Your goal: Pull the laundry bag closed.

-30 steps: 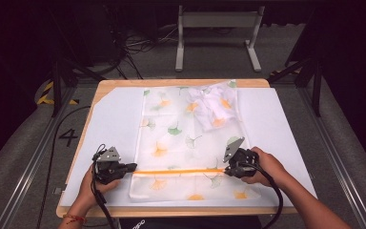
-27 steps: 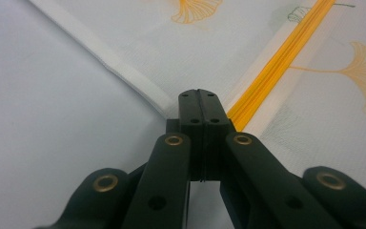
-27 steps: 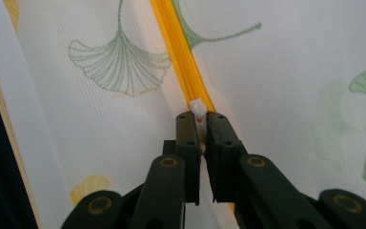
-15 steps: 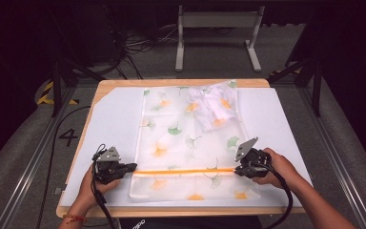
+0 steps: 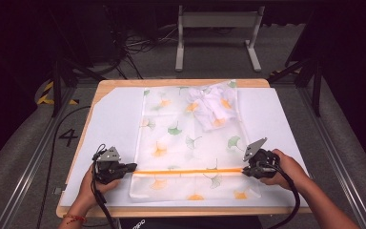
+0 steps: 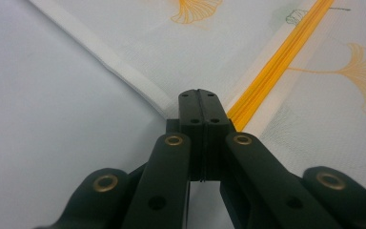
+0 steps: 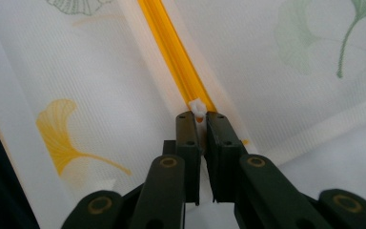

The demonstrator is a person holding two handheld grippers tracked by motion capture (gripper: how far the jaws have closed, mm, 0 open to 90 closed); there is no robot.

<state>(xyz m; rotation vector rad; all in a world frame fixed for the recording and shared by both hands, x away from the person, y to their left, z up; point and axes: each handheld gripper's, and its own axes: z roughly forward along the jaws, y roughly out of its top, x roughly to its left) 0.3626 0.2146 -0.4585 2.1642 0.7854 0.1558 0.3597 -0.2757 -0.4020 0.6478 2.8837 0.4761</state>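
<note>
A see-through mesh bag (image 5: 171, 138) printed with ginkgo leaves lies flat on the white sheet, with a folded white garment (image 5: 214, 107) inside its far end. An orange zipper (image 5: 186, 171) runs across the near part of the bag. My left gripper (image 5: 134, 167) is shut on the bag's left edge, right at the zipper's end (image 6: 276, 62); its jaws (image 6: 200, 95) are pressed together. My right gripper (image 5: 244, 170) is at the zipper's right end, shut on the small white zipper pull (image 7: 198, 107), which pokes out between the jaw tips (image 7: 198, 117).
The white sheet (image 5: 114, 114) covers a wooden table (image 5: 181, 82) with bare margins left and right of the bag. Metal frame rails (image 5: 28, 162) run along both sides. A stand's legs (image 5: 217, 38) and cables lie on the floor beyond the far edge.
My right gripper has slid to the right along the orange zipper, toward the bag's right edge. The left gripper has stayed in place on the bag's left edge.
</note>
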